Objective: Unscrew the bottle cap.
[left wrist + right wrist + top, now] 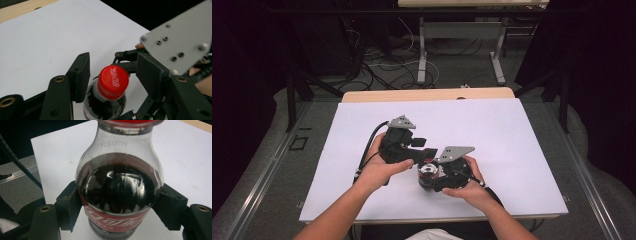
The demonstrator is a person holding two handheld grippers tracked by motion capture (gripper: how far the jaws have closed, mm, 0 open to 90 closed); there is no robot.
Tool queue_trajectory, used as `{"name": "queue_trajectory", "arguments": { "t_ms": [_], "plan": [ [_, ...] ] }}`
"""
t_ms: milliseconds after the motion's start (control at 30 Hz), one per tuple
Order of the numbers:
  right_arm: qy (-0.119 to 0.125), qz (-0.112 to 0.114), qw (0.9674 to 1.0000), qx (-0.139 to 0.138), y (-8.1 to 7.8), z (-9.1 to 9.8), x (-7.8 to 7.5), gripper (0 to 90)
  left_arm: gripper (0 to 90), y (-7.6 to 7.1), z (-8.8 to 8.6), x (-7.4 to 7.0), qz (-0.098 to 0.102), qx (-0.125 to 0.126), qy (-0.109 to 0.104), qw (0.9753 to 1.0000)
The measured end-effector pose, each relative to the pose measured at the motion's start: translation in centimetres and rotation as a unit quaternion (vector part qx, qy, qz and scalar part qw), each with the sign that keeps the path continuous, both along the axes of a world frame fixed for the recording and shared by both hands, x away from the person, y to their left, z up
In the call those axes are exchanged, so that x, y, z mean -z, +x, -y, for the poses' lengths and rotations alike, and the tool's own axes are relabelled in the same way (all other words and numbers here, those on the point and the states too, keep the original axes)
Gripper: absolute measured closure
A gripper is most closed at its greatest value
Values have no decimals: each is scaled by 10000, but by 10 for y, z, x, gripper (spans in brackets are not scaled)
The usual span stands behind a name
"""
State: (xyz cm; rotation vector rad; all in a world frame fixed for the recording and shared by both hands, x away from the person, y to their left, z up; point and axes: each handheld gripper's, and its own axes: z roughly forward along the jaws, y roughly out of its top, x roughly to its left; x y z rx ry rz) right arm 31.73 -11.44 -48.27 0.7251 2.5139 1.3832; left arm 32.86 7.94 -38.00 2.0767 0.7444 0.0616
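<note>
I see the white desk [522, 145] bare toward its far edge and both far corners, so a hand could pass freely there. Near the front edge, the cola bottle [119, 187] stands in the way, with the right gripper [447, 176] clamped round it and the left gripper [112, 75] straddling its red cap [113, 82], jaws apart.

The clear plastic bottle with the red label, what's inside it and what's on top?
Dark brown drink fills the clear plastic bottle up to its shoulder. A red screw cap sits on top. Its base on the white table is hidden.
</note>
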Motion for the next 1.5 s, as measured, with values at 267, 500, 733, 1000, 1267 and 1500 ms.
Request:
{"name": "queue_trajectory", "arguments": {
  "t_ms": [267, 500, 733, 1000, 1267, 1500],
  "plan": [
    [10, 30, 10000, -60, -1, -1, 0, 296, 511, 2, -5, 5, 155, 305, 158, 9993],
    [-51, 4, 9999, -114, -1, -1, 0, 296, 523, 8, -6, 8, 85, 449, 80, 9989],
    [-17, 53, 9998, -166, -2, -3, 1, 296, 578, 7, -2, 9, 107, 551, 81, 9984],
    [-58, 18, 9998, -168, -3, -3, 0, 296, 625, 4, 2, 6, 79, 391, 184, 9990],
    [-115, 104, 9998, 103, -2, -2, 2, 296, 627, 0, 12, 5, -90, -431, 277, 9986],
    [-230, 74, 9995, 226, -1, -1, 3, 296, 629, 0, 18, 5, -485, -1123, 252, 9922]
  ]
}}
